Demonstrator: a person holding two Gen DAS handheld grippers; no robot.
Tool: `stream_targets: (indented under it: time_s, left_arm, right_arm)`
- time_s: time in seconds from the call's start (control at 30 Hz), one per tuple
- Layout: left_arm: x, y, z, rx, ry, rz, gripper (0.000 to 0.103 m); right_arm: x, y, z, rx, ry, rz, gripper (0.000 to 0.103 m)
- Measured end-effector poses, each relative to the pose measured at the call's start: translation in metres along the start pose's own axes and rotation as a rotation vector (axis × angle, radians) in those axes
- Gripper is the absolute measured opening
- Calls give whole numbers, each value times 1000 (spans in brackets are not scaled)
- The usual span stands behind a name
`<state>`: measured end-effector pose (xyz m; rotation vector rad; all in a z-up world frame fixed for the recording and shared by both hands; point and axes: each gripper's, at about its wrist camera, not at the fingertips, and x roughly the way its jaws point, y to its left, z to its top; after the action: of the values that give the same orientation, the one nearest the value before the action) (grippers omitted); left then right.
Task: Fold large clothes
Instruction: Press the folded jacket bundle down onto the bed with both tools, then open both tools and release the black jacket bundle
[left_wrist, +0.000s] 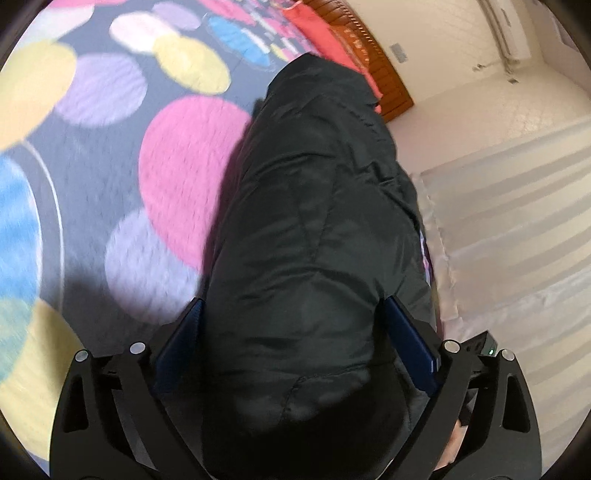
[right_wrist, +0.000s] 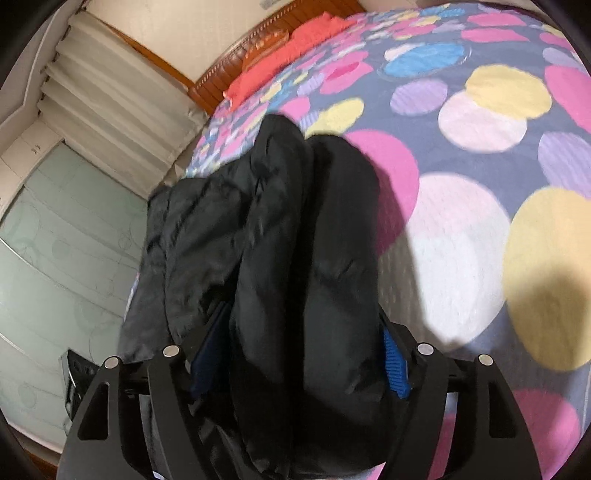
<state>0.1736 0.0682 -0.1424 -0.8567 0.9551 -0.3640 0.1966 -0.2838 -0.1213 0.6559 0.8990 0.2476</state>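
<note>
Spotted bedspread (left_wrist: 184, 166) bears a black jacket (left_wrist: 314, 221) straddled by both wide-spread grippers, left gripper (left_wrist: 295, 321) and right gripper (right_wrist: 303, 332).

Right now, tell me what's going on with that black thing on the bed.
A person is folding a black puffer jacket on a bed with a polka-dot bedspread, using two handheld grippers. The left gripper and the right gripper each straddle a thick fold of the jacket, jaws wide apart; whether the pads press on the fabric cannot be told. The jacket lies bunched lengthwise near the bed's edge. A red cloth sits by the wooden headboard.
</note>
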Motion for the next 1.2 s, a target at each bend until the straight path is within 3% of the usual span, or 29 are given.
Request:
stream_targets:
  time_s: [0.17,0.27,0.5,0.77,0.97,1.2]
  left_arm:
    - [6,-15,3,71,-27,103,82]
    - [10,-18,6,94,-44,140,79]
    - [8,-13,6,118,-48,113,78]
    - [2,-6,2,99,-51,48,85]
    - [-4,-7,0,122,-59,52,90]
    - [-10,-11,-3,152,-75,78,90]
  right_arm:
    - [3,13,-3,-50,-6,-101,50]
    - [4,12,-3,-46,-18,-104,45]
    - [4,14,-8,-59,-26,-121,45]
    - [3,15,-8,-62,-33,-146,54]
    - [4,11,-7,-43,-39,-146,62]
    - [1,11,-8,-48,-41,-152,63]
